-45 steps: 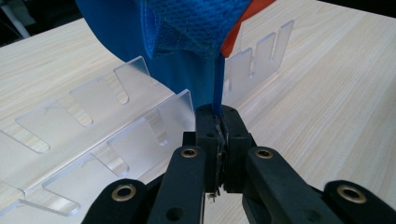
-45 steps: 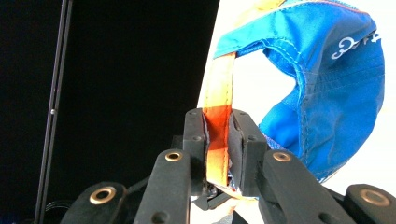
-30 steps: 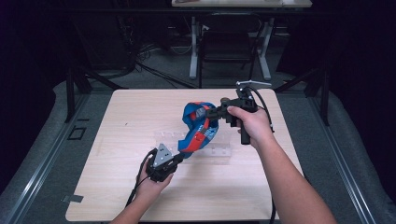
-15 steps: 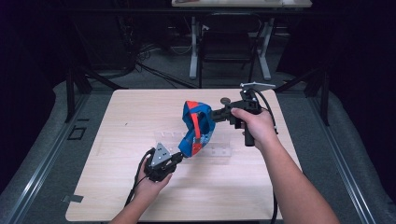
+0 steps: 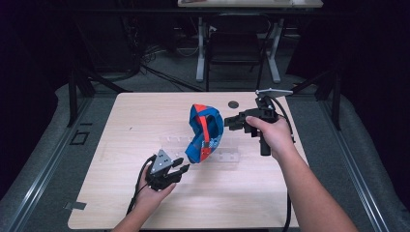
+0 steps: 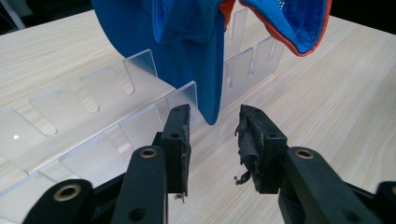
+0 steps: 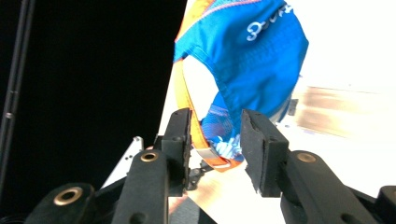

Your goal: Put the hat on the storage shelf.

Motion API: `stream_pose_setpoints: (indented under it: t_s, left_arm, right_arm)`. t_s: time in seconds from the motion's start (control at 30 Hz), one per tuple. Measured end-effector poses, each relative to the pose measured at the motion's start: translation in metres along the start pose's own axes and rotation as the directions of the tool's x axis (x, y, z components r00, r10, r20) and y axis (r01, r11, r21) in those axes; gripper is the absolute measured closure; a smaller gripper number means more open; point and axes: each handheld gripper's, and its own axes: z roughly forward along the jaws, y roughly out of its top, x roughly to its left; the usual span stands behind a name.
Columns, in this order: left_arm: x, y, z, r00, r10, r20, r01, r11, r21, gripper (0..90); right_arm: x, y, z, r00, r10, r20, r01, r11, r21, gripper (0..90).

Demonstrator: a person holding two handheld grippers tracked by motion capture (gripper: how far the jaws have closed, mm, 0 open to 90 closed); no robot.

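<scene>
A pale wooden table (image 5: 125, 140) is seen in a dark room, with desk legs and cables on the floor behind its far edge. Near the middle of the table, a little toward the right edge, a blue and orange cap (image 5: 204, 133) is draped upright over a clear rack (image 5: 227, 157) (a slotted acrylic strip lying flat on the wood). A small dark disc (image 5: 233, 103) is seen near the far edge.

The left gripper (image 5: 180, 166) is held just beside the cap's lower end, toward the near edge. Its jaws have just been opening and are now spread; the cap's blue tip (image 6: 211, 109) hangs just ahead of the gap, untouched by the pads.

The right gripper (image 5: 230, 122) is held level at the cap's right side. Its jaws have likewise just been opening and stand apart, with the cap's orange strap (image 7: 205, 147) seen in the gap, unpinched.
</scene>
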Motion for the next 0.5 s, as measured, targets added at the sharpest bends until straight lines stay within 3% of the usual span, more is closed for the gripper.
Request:
stream_pose_setpoints:
  t_s: [0.3, 0.5]
  left_arm:
    - [0.005, -0.004, -0.006, 0.9994, -0.027, 0.022, 0.026, 0.9995, 0.016, 56.1]
    - [0.013, -0.009, -0.015, 0.9991, -0.042, 0.012, 0.041, 0.9988, 0.026, 51.4]
  right_arm:
    - [-0.004, -0.006, -0.007, 0.9979, -0.040, 0.050, 0.041, 0.999, -0.023, 57.3]
    - [-0.010, -0.014, -0.009, 0.9953, -0.055, 0.079, 0.058, 0.998, -0.034, 52.4]
